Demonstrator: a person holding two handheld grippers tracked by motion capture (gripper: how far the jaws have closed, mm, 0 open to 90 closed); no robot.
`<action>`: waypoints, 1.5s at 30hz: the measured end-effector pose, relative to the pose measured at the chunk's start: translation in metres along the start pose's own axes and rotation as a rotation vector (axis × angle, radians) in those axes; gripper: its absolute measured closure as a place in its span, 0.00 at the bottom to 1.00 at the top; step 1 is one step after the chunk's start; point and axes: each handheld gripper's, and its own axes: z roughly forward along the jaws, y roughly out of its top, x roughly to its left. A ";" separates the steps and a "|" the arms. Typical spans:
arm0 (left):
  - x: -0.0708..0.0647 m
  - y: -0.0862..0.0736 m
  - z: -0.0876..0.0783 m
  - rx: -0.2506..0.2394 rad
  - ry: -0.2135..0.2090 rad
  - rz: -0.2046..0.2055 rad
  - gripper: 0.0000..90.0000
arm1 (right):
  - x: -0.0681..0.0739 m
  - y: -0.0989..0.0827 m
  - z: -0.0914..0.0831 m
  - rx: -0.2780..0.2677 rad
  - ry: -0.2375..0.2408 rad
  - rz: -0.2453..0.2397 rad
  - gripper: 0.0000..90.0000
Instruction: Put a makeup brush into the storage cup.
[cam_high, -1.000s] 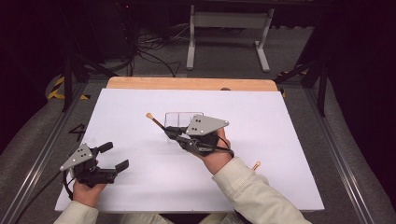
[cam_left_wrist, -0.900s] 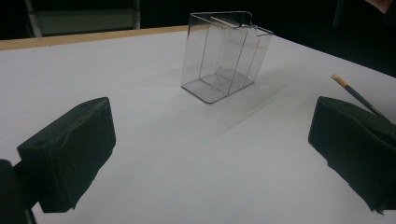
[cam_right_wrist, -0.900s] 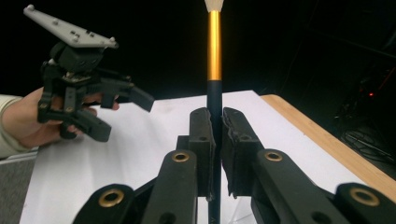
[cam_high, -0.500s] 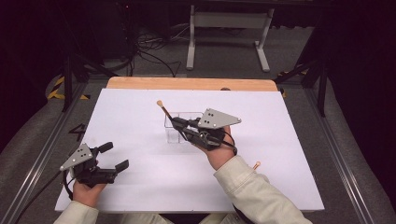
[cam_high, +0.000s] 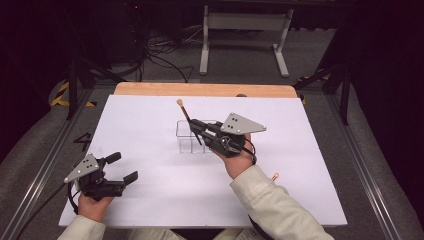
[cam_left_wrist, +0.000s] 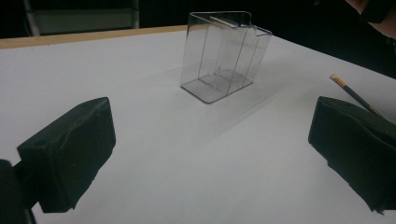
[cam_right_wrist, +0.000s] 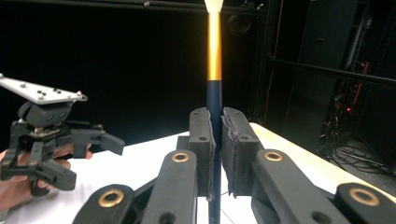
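My right gripper (cam_high: 196, 126) is clamped on the thin dark-handled paintbrush with a gold ferrule (cam_high: 186, 116), tilted over the clear plastic divided holder (cam_high: 187, 142) on the white bench (cam_high: 150, 125). If I lower it off-line, the handle end could catch a divider or tip the light holder. My left gripper (cam_high: 121, 167) rests with its jaws apart, holding nothing.

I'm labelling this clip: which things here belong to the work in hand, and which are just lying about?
In the job:
paintbrush, clamped in the right gripper
clear divided holder

Lying about:
second brush on the table
idle left gripper, open
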 end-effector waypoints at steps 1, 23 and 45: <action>0.000 0.000 0.000 0.001 -0.001 0.000 0.02 | -0.001 0.000 0.000 -0.004 -0.006 0.002 0.92; 0.001 -0.001 0.000 0.005 -0.002 -0.006 0.01 | -0.025 -0.005 0.012 -0.046 -0.105 0.044 0.93; 0.001 -0.001 0.000 0.003 -0.005 -0.006 0.02 | -0.036 -0.008 0.032 -0.024 -0.188 0.045 0.92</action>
